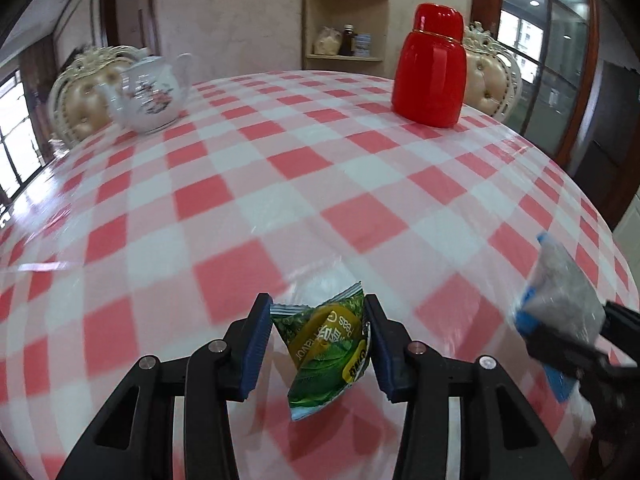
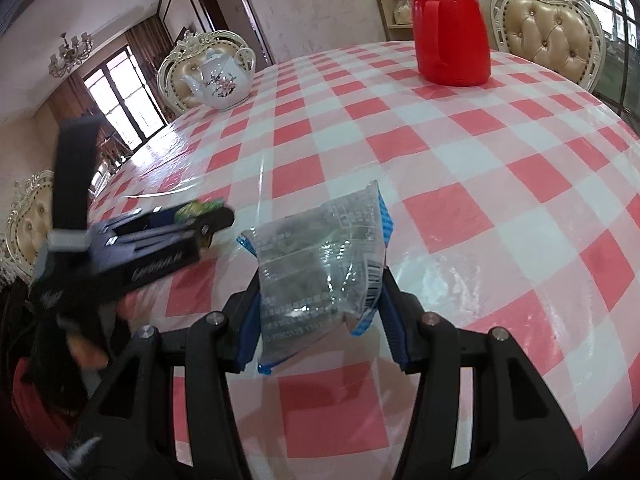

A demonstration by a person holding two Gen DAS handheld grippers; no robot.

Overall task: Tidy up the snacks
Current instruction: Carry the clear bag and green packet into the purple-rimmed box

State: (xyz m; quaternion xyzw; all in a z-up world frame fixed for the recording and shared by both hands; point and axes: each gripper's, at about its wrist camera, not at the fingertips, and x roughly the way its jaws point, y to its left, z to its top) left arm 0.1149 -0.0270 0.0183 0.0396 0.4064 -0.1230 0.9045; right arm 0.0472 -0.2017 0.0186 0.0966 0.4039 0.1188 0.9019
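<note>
My left gripper (image 1: pixel 318 340) is shut on a small green snack packet (image 1: pixel 326 352) with yellow lettering, lifted above the red-and-white checked tablecloth (image 1: pixel 280 184). Its blue pads press the packet from both sides. My right gripper (image 2: pixel 320 312) is shut on a clear snack bag with blue edges (image 2: pixel 320 256), also held off the cloth. In the left wrist view that clear bag (image 1: pixel 560 300) and the right gripper show blurred at the right edge. In the right wrist view the left gripper (image 2: pixel 208 220) is a blurred dark shape at the left, the green packet (image 2: pixel 198 209) poking from its tip.
A red thermos jug (image 1: pixel 430 66) stands at the table's far right. A white flowered teapot (image 1: pixel 148 94) sits at the far left. Padded cream chairs (image 2: pixel 548 24) ring the table, and a corner shelf (image 1: pixel 344 20) stands against the back wall.
</note>
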